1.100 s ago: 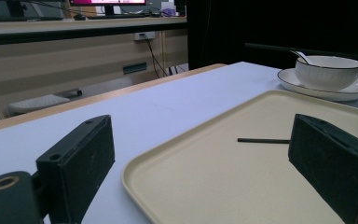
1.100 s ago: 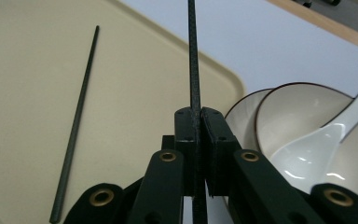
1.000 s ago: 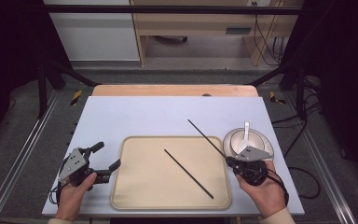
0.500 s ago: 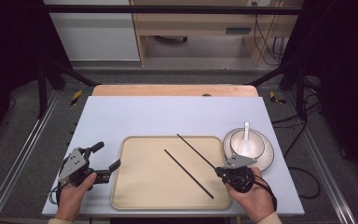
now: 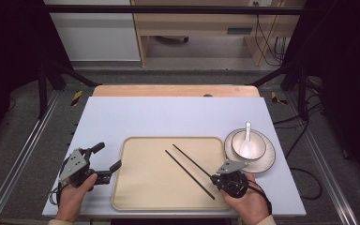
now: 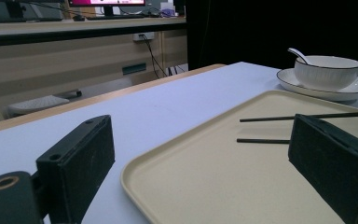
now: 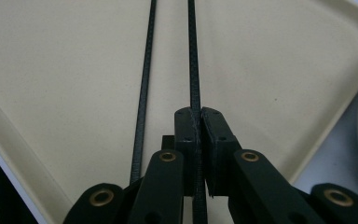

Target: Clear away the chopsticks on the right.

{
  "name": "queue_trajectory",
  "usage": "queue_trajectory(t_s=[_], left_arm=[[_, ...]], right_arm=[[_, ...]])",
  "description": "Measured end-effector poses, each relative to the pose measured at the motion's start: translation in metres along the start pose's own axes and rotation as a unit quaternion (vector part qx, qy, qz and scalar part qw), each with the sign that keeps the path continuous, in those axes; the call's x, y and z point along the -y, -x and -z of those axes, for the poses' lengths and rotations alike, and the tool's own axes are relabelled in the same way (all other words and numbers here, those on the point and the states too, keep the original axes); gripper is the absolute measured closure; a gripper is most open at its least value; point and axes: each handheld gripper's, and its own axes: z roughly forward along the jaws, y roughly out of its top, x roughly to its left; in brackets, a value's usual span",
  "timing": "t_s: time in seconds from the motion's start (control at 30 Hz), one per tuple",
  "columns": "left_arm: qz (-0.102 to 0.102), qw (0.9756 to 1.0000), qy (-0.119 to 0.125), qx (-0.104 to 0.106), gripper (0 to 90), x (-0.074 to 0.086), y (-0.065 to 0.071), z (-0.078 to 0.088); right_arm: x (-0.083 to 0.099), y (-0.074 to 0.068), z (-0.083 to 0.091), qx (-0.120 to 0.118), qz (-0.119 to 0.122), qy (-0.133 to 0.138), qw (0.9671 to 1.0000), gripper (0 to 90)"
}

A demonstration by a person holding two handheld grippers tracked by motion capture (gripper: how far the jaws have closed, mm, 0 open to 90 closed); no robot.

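The right tongs (image 5: 214,177) are clamping one black chopstick (image 5: 191,161) low over the tray (image 5: 136,197), beside the second chopstick (image 5: 187,173). The left tongs (image 5: 107,161) are gaping open, hand resting at the worktop's (image 5: 168,117) near-left, pointing right.

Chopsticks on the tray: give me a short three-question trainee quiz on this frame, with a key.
1. True or false: the right gripper is shut on a chopstick.
2. Where does the other chopstick lie? A) in the bowl B) on the beige tray C) on the floor
3. Fill in: the spoon rests in the white ____, which stands on a plate to the right of the tray.

Key
1. True: in the right gripper view its jaws close on the thin black stick.
2. B: it lies flat on the tray, beside the held one.
3. bowl.
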Motion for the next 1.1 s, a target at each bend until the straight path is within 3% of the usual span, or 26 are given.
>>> queue_trajectory(t_s=[0.3, 0.6, 0.8, 0.9, 1.03, 1.1], left_arm=[[-0.001, 1.0, 0.001, 0.0, 6.9, 0.0, 0.0, 0.0], [-0.003, 1.0, 0.0, 0.001, 6.9, -0.001, 0.001, 0.0], [-0.004, 1.0, -0.002, 0.0, 6.9, -0.001, 0.001, 0.0], [-0.016, 0.9998, -0.015, -0.001, 7.0, -0.001, 0.002, -0.001], [-0.03, 0.9988, -0.036, 0.01, 8.5, -0.004, 0.01, -0.005], [-0.02, 0.9986, -0.043, 0.023, 8.6, -0.007, 0.015, -0.008]], right_arm=[[-0.001, -0.007, -0.012, -0.015, -0.021, -0.016, 0.9995, 85.5], [0.0, -0.011, -0.016, -0.025, -0.021, -0.015, 0.9994, 85.2], [0.002, -0.012, -0.016, -0.036, -0.033, -0.014, 0.9987, 82.3], [0.003, -0.011, -0.015, -0.037, -0.035, -0.009, 0.9987, 79.6], [0.003, -0.006, -0.012, -0.036, -0.032, 0.035, 0.9983, 68.0], [0.003, -0.004, -0.008, -0.03, -0.03, 0.063, 0.9971, 62.2]])
